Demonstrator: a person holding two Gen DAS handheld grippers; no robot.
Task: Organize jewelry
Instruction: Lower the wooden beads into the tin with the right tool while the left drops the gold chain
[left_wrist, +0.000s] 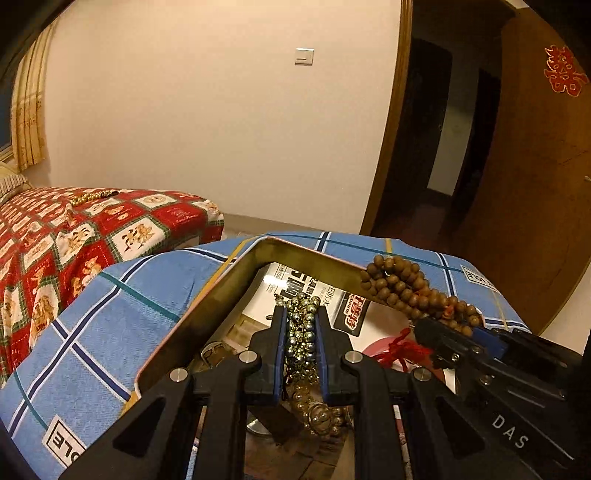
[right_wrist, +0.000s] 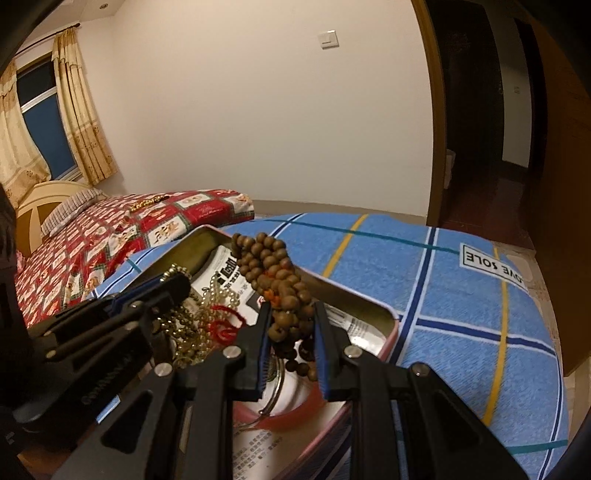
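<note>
At lower centre of the left wrist view, the left gripper is clamped on a strand of shiny gold metal beads, hanging over the open rectangular metal tin on a blue checked cushion, probably so the strand can drop inside. To its right, the right gripper pinches a bunched brown wooden bead necklace above the tin's far rim. At upper left, another gold bead string lies well apart on the red patterned bed.
</note>
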